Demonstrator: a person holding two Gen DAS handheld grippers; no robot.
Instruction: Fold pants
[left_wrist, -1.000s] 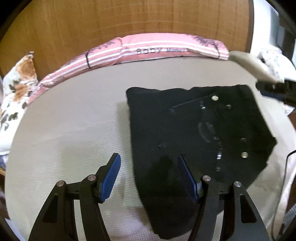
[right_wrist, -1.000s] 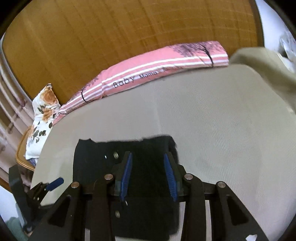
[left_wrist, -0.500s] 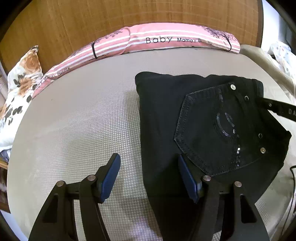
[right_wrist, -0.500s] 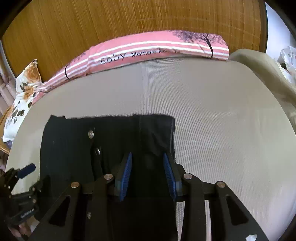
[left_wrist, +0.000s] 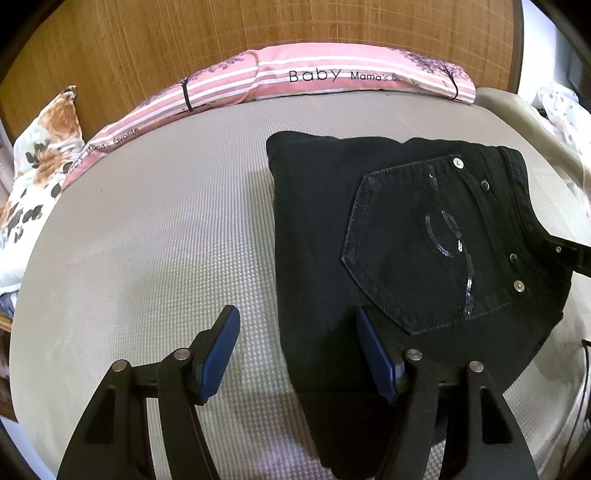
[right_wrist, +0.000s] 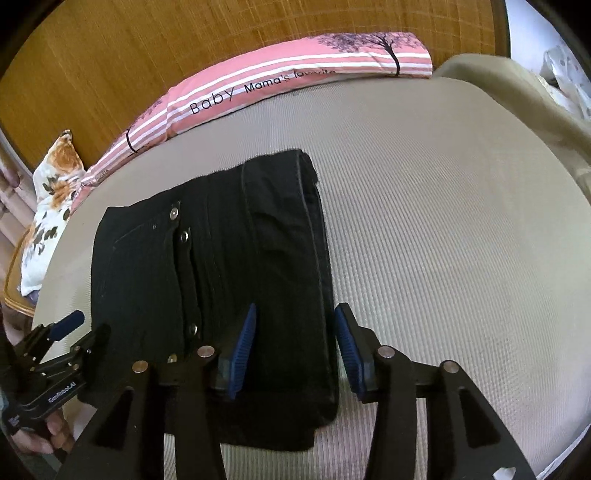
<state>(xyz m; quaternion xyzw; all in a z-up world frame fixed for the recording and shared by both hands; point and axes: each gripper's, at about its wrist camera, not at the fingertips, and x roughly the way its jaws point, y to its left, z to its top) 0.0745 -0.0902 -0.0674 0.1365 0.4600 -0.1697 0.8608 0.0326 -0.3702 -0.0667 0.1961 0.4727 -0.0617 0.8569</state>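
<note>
Black pants (left_wrist: 406, 236) lie folded into a compact rectangle on the grey mattress (left_wrist: 155, 229), back pocket with sequins and rivets facing up. My left gripper (left_wrist: 299, 350) is open over the pants' near left edge, its right finger above the fabric and its left finger above the mattress. In the right wrist view the pants (right_wrist: 229, 266) show their folded right edge. My right gripper (right_wrist: 295, 339) is open and straddles that edge, holding nothing. The left gripper also shows in the right wrist view (right_wrist: 70, 339), at lower left.
A long pink striped pillow (left_wrist: 295, 77) lies along the wooden headboard (left_wrist: 184, 33). A floral cushion (left_wrist: 37, 158) sits at the far left. Beige bedding (right_wrist: 517, 96) and white dotted cloth (left_wrist: 565, 110) lie at the right. A cable (left_wrist: 583, 387) runs along the right edge.
Both grippers have drawn back and lifted a little from the pants. The right gripper's jaws have opened wider. The pants lie settled and flat.
</note>
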